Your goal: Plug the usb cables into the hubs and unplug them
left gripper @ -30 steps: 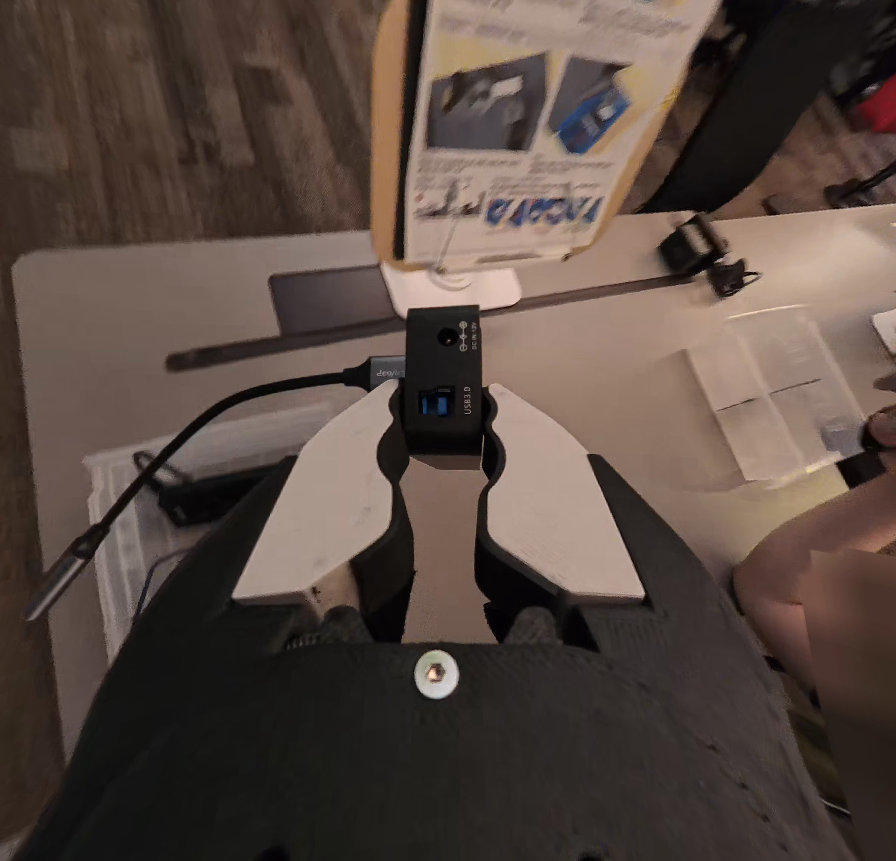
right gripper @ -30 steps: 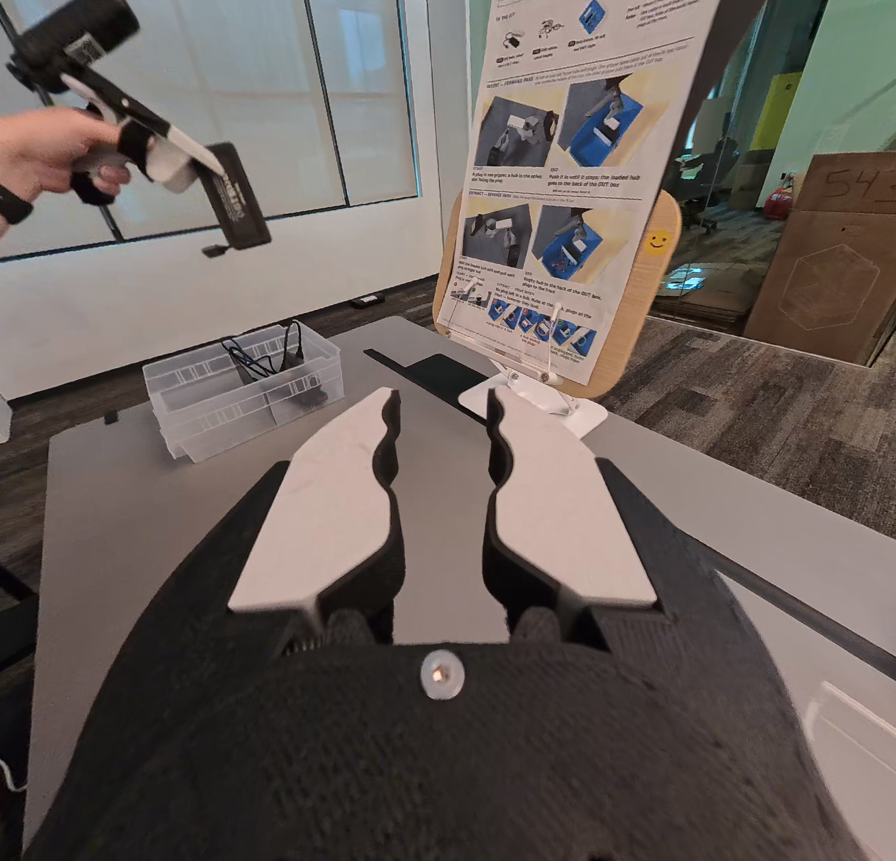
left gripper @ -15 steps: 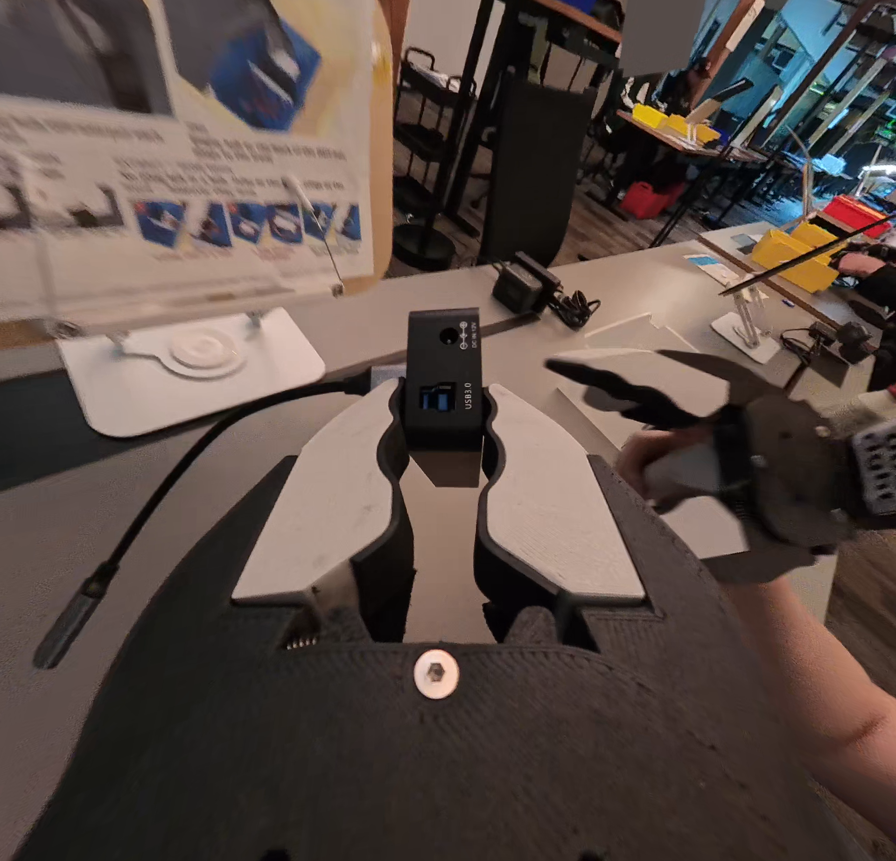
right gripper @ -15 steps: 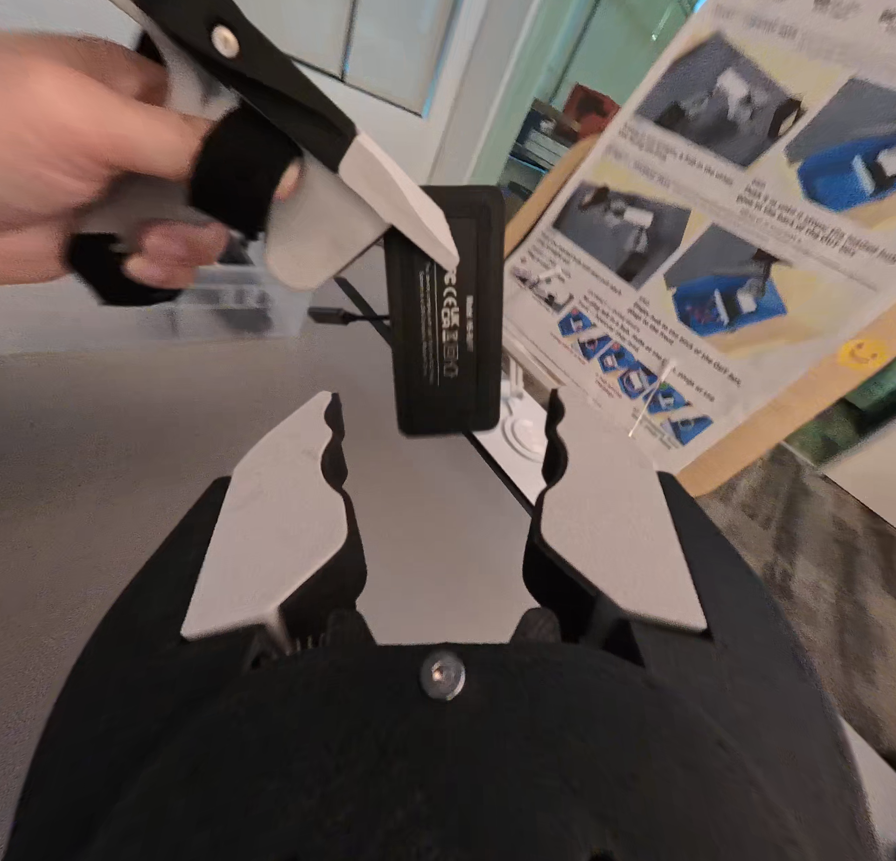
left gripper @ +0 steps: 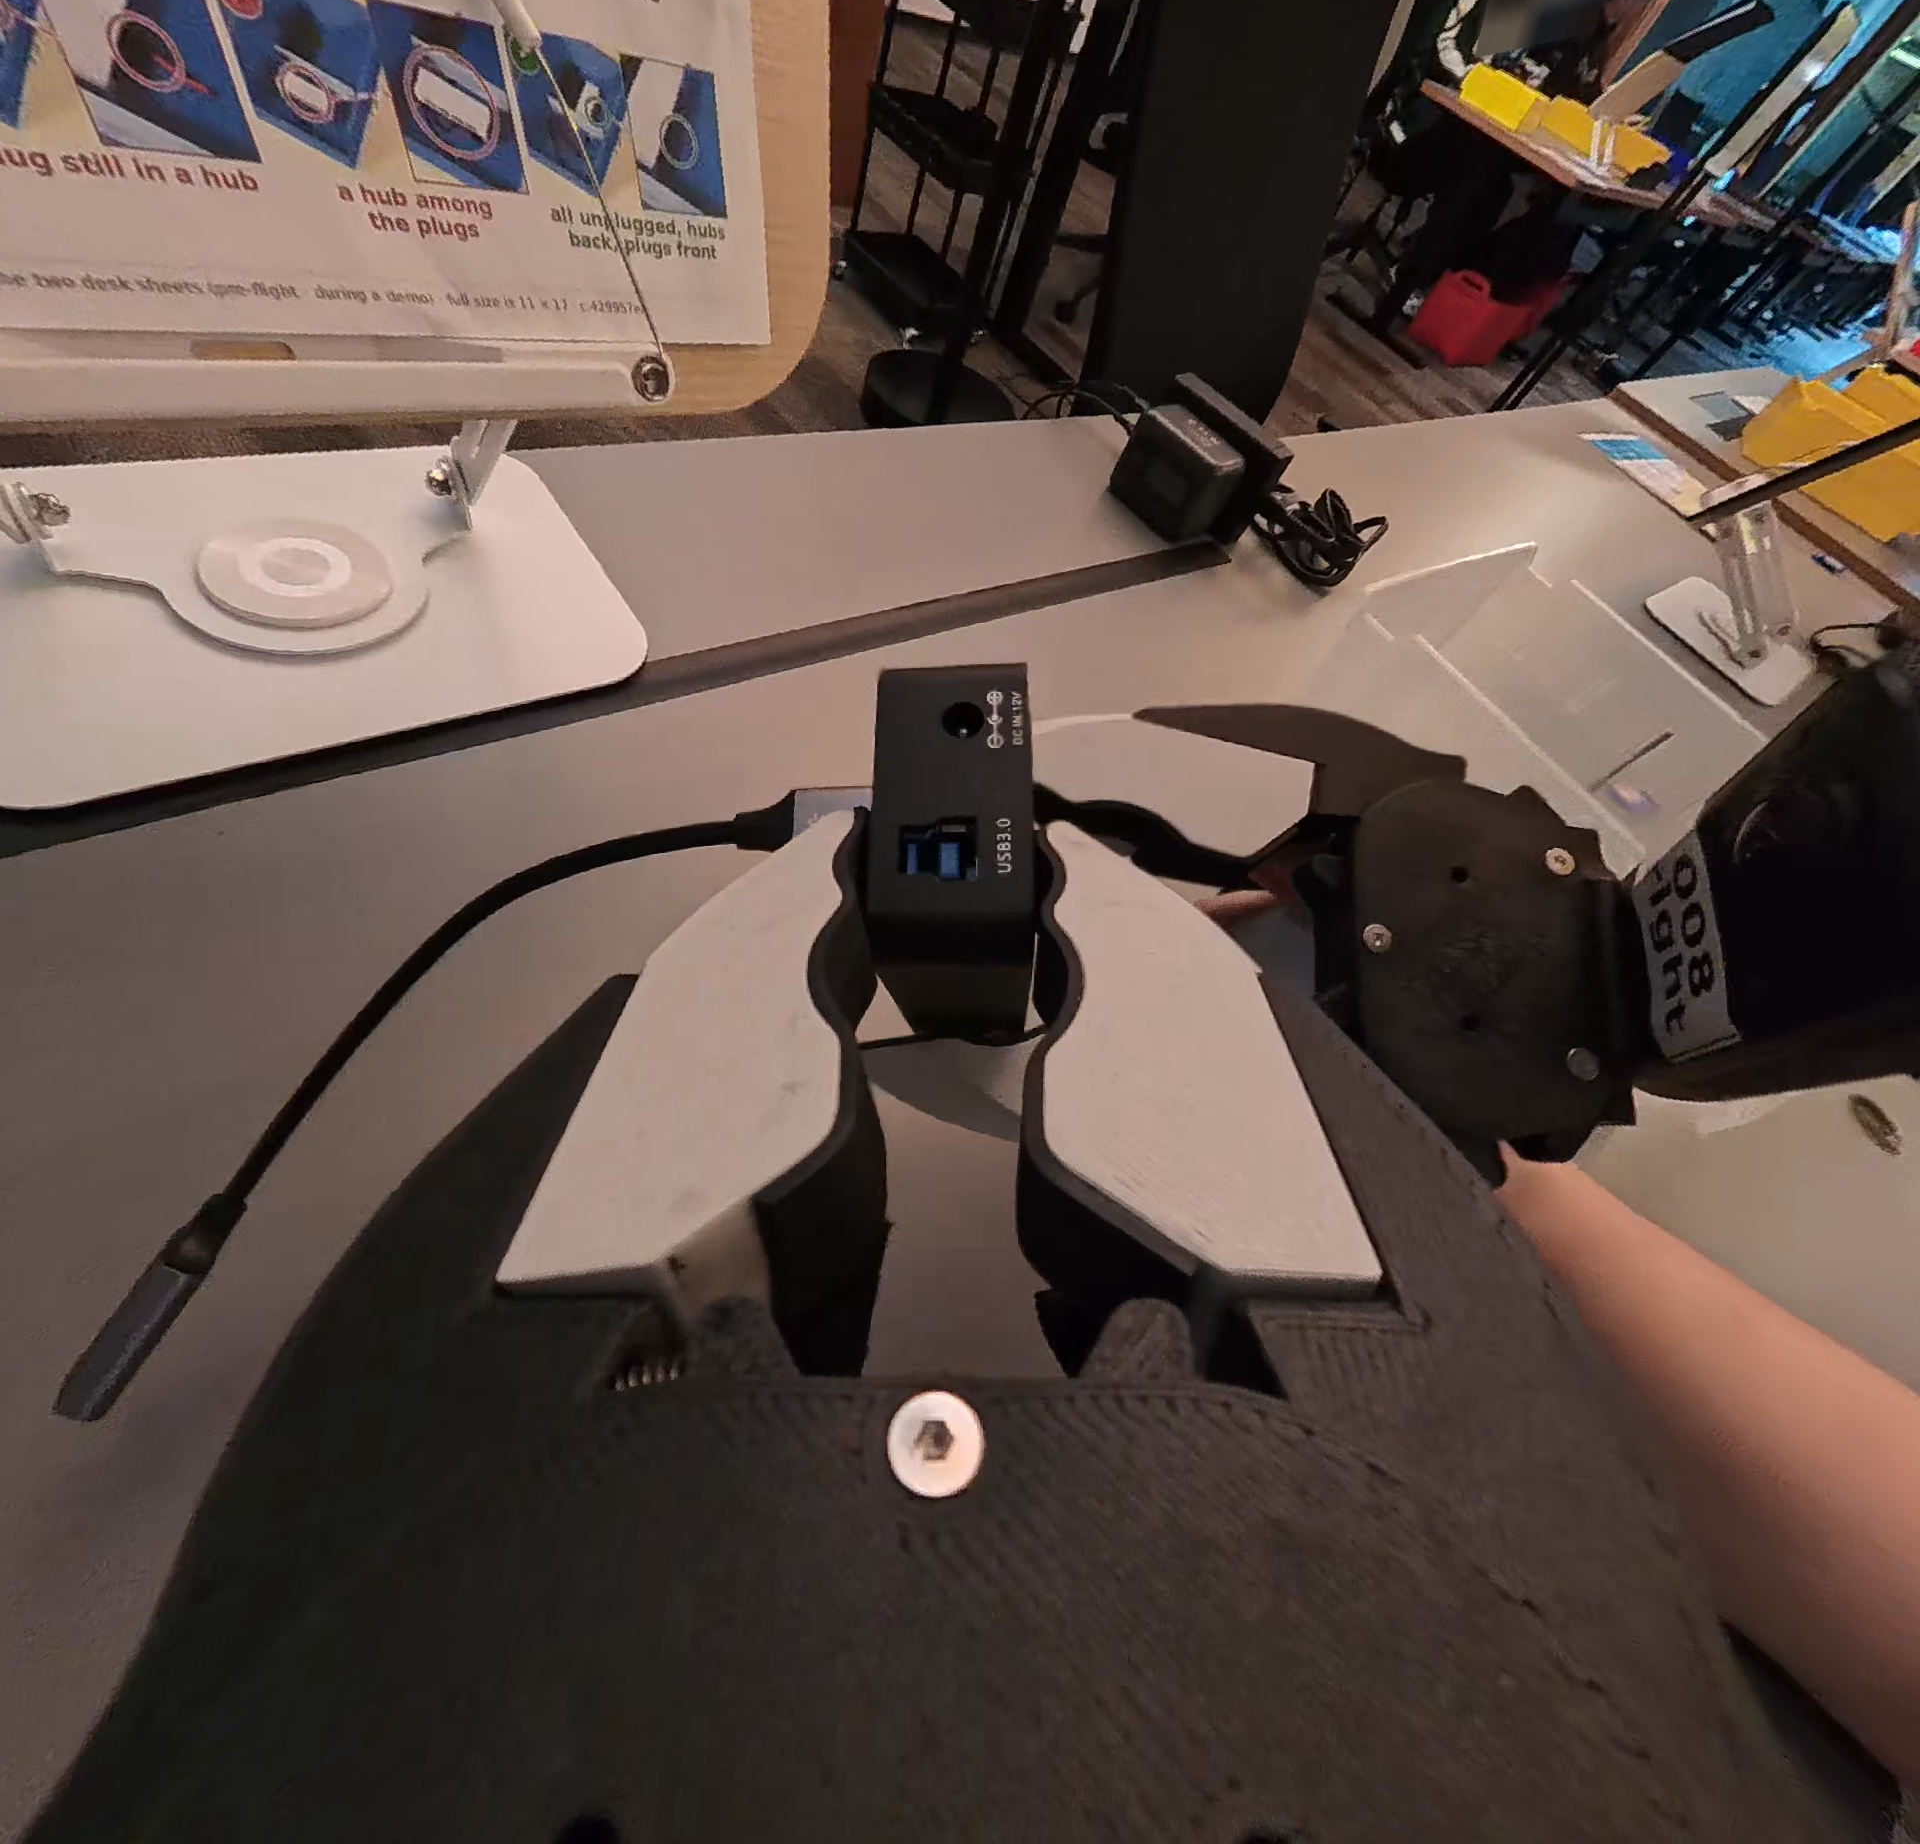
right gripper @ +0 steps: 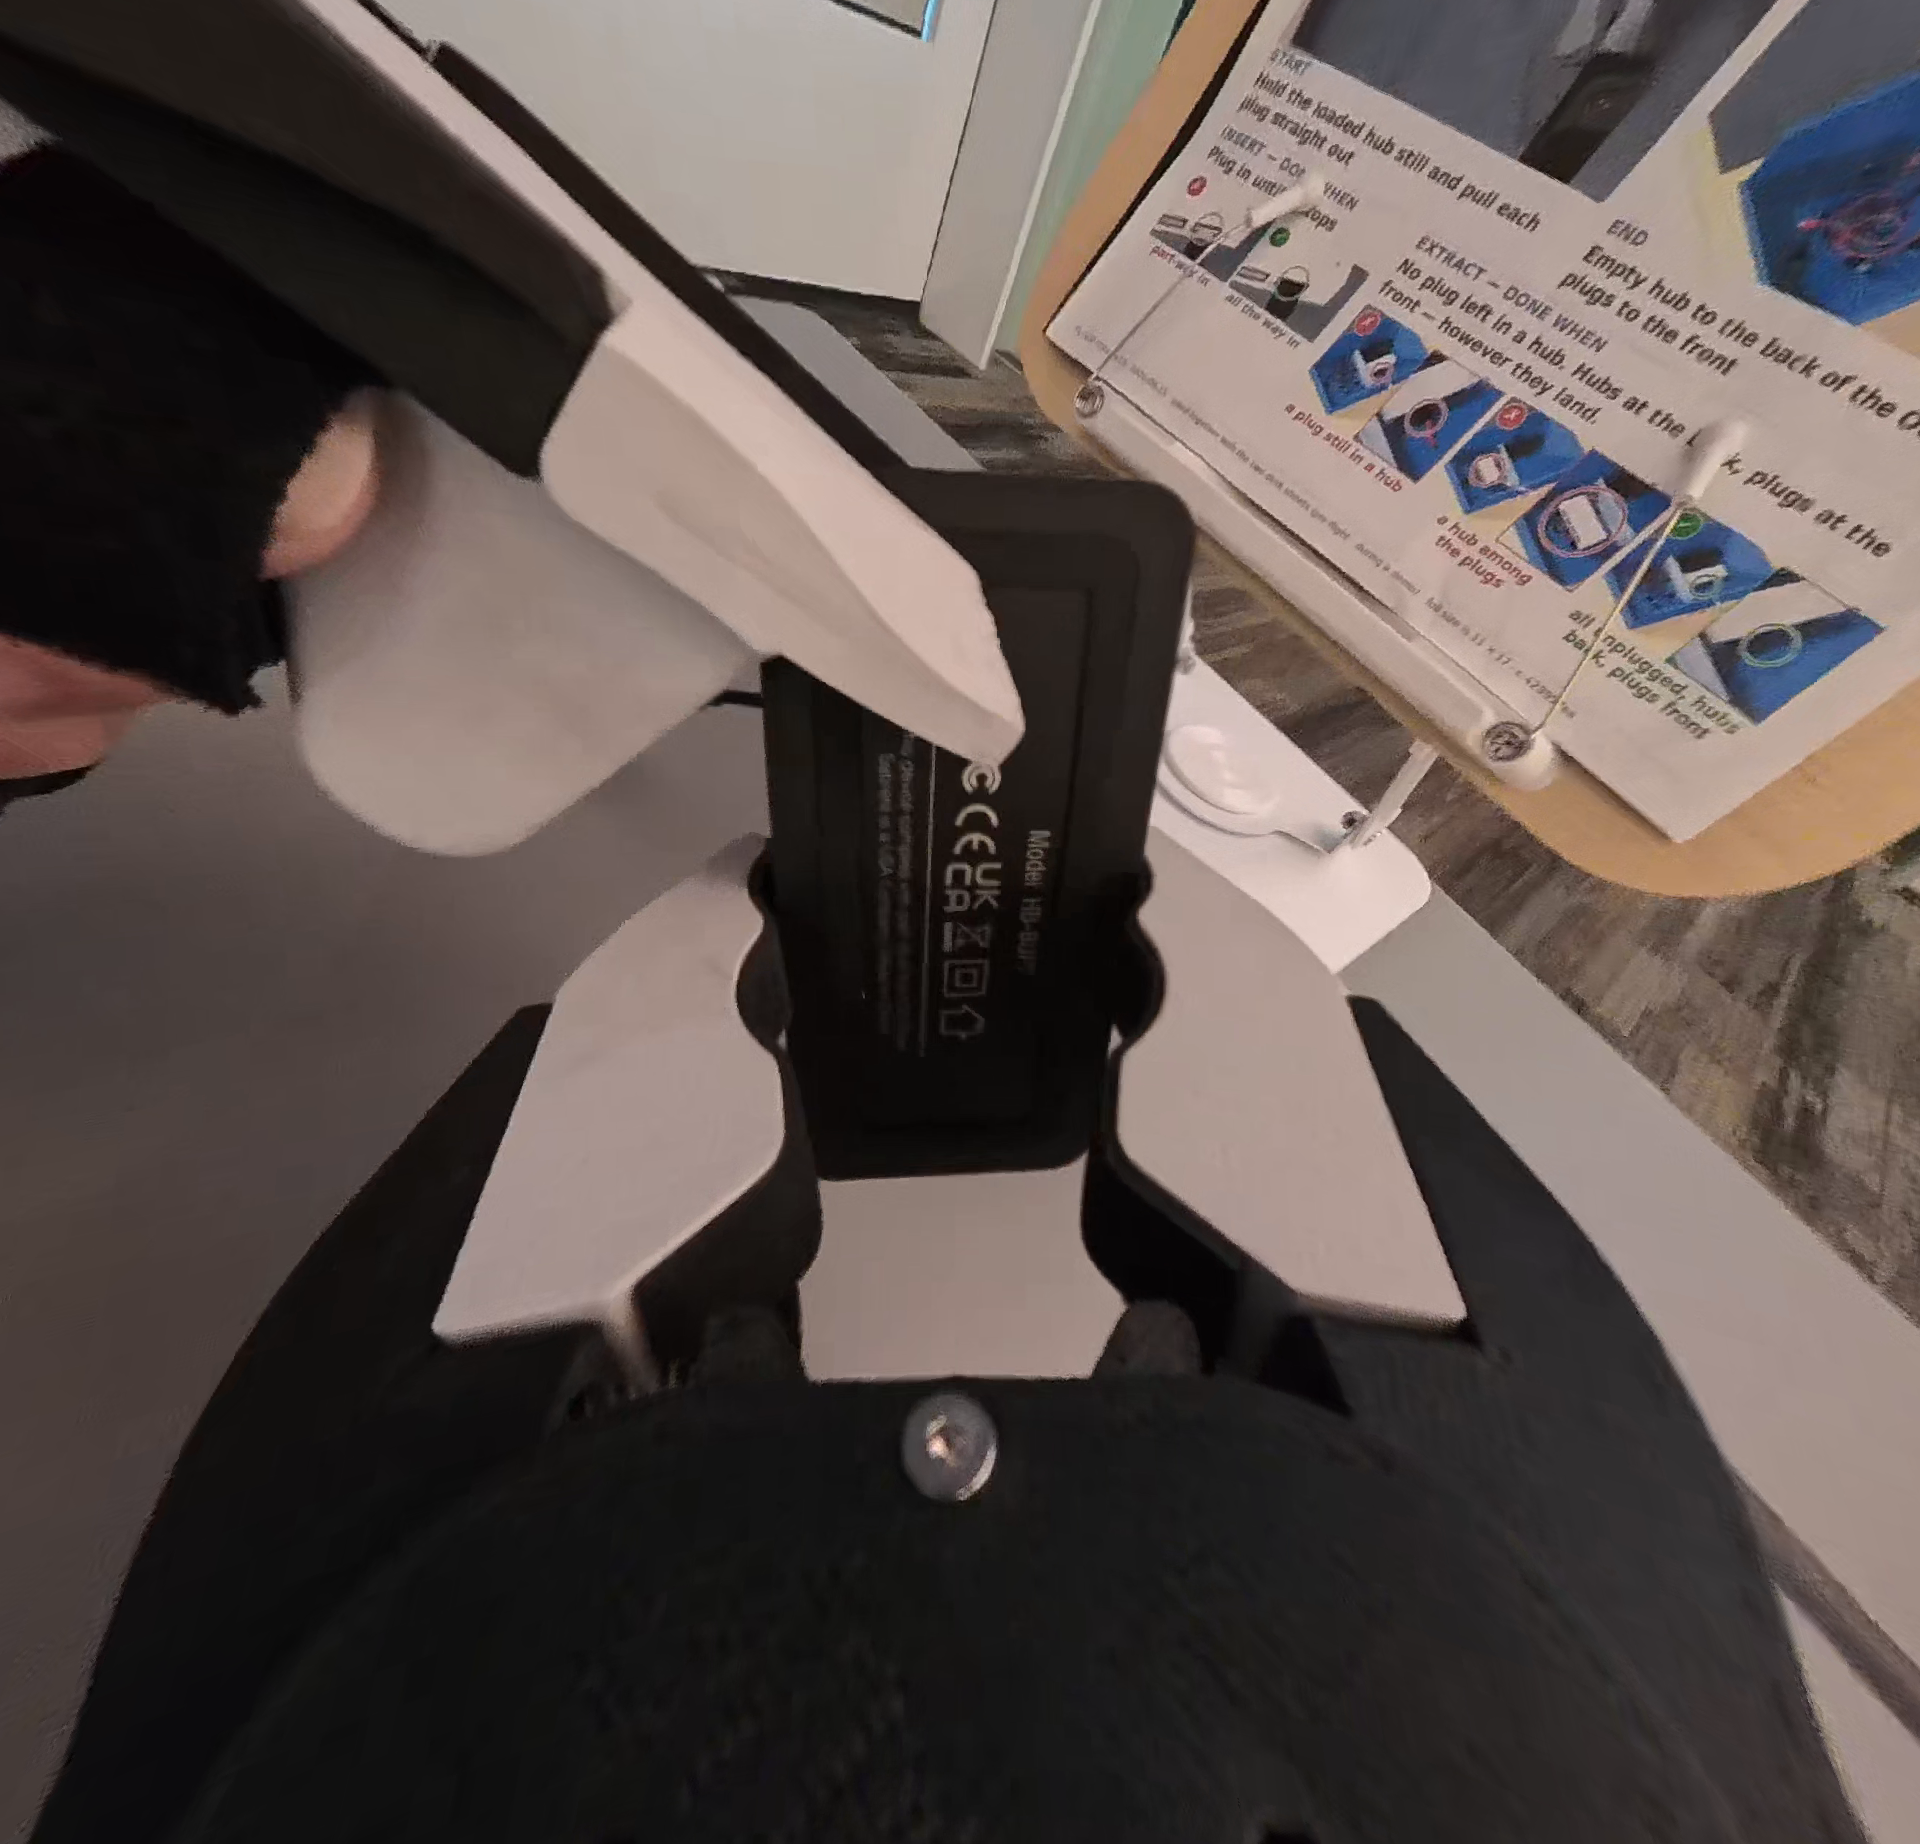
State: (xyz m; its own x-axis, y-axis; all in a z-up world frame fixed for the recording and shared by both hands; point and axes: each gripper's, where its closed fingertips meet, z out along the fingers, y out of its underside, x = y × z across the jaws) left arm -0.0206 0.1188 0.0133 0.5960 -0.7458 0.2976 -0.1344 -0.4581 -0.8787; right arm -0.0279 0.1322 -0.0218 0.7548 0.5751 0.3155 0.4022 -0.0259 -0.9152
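Observation:
My left gripper [left gripper: 945, 849] is shut on a black USB hub [left gripper: 951, 755] and holds it above the grey table [left gripper: 883, 537]. The hub's end face shows a blue port and a round socket. Its black cable [left gripper: 416, 973] hangs off to the left and ends in a loose plug [left gripper: 135, 1316]. My right gripper [right gripper: 948, 880] is closed on the flat lower end of the same hub [right gripper: 966, 963], one finger on each long side. It comes in from the right in the left wrist view [left gripper: 1101, 766]. The left gripper's white finger [right gripper: 810, 568] clamps the hub's upper part.
A picture sheet on a wooden board [left gripper: 416, 132] stands on a white base [left gripper: 312, 599] at the back left. A black power adapter [left gripper: 1184, 464] with a coiled cord lies at the table's far edge. A clear plastic stand [left gripper: 1558, 651] sits to the right. My two grippers' fingertips are within a few centimetres of each other.
The left gripper carried the hub from high at the left to in front of the right gripper. The right gripper opened wide, moved onto the hub's lower end and closed on it.

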